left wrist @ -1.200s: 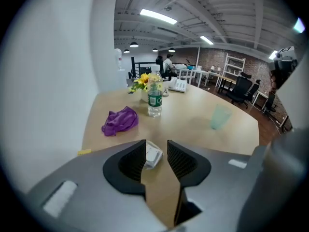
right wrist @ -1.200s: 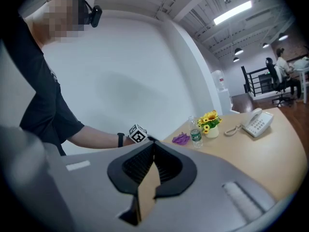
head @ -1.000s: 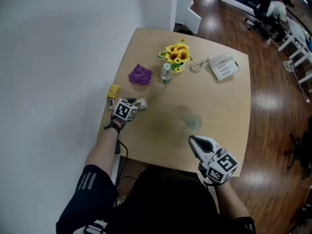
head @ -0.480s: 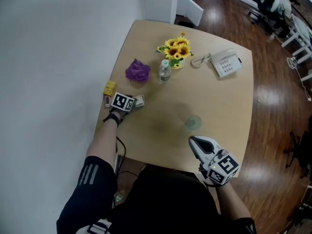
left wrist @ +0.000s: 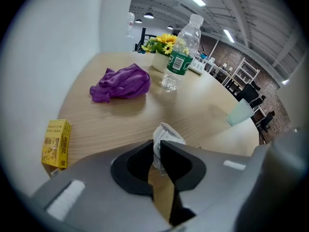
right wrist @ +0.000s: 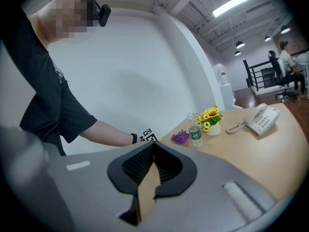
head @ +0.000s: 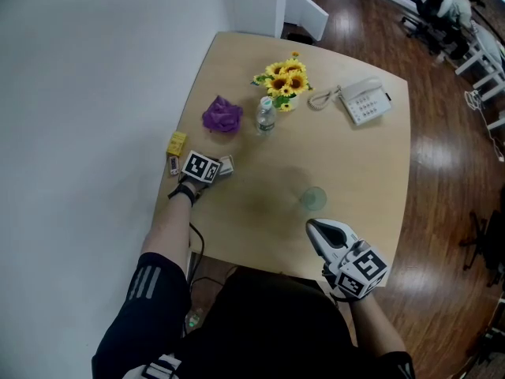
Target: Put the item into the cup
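Note:
A small crumpled white packet (left wrist: 166,132) lies on the wooden table (head: 355,164) near its left edge. My left gripper (left wrist: 157,151) has it between its jaws, which are closing, and the pads pinch it. In the head view this left gripper (head: 222,166) sits beside a yellow box. The pale green translucent cup (head: 313,199) stands upright and empty to the right of the packet, also seen as the cup (left wrist: 240,112) in the left gripper view. My right gripper (head: 310,225) hovers at the table's near edge just short of the cup, shut with nothing held; its jaws (right wrist: 154,146) meet.
A purple cloth (head: 222,115), a water bottle (head: 266,117), a pot of sunflowers (head: 286,85) and a white phone (head: 363,105) stand toward the far side. A yellow box (head: 177,143) lies at the left edge. A white wall runs along the table's left.
My left gripper has edged forward over the white packet and stayed there. The right gripper and the cup have not moved.

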`<state>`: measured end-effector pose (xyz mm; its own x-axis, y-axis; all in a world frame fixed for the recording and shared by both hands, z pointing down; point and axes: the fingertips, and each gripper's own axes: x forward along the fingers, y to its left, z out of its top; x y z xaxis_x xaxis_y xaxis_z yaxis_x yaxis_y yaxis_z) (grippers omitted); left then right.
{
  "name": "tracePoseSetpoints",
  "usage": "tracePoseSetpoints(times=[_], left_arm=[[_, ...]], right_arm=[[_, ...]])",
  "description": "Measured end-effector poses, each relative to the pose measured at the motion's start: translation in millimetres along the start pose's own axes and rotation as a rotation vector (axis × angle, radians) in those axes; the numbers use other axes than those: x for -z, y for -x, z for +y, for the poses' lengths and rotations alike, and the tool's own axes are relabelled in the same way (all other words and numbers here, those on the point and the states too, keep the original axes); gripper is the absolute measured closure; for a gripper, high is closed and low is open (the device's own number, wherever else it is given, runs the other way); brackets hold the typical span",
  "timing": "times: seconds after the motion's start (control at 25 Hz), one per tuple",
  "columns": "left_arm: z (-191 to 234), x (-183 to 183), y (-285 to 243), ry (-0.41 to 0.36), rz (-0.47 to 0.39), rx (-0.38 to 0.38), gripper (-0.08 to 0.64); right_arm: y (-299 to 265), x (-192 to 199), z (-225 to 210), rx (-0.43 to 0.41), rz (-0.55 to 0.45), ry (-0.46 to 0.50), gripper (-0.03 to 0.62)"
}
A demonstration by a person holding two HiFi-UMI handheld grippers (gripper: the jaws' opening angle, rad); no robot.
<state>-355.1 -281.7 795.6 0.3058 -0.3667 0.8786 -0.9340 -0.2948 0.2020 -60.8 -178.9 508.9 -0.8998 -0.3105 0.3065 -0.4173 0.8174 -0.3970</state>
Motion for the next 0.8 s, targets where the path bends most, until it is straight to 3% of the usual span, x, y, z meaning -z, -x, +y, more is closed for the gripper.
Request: tracePoseSetpoints(times=[0.24,0.52,0.8], left_arm=[[-7,-10,13,-0.072,-0.061,-0.048,0.554],[-32,-37,52,-0.215,-0.19,-0.113,0.561],[-100,-87,92,-0.392,-0.343,-0.078,0.561]], right_arm=[[3,4,4,0.006,0.0,-0.008,0.584],[11,1,8,0.021,-0.025,-0.009,0.584],[26,0,11,0.046,-0.054,-0.013,0.584]])
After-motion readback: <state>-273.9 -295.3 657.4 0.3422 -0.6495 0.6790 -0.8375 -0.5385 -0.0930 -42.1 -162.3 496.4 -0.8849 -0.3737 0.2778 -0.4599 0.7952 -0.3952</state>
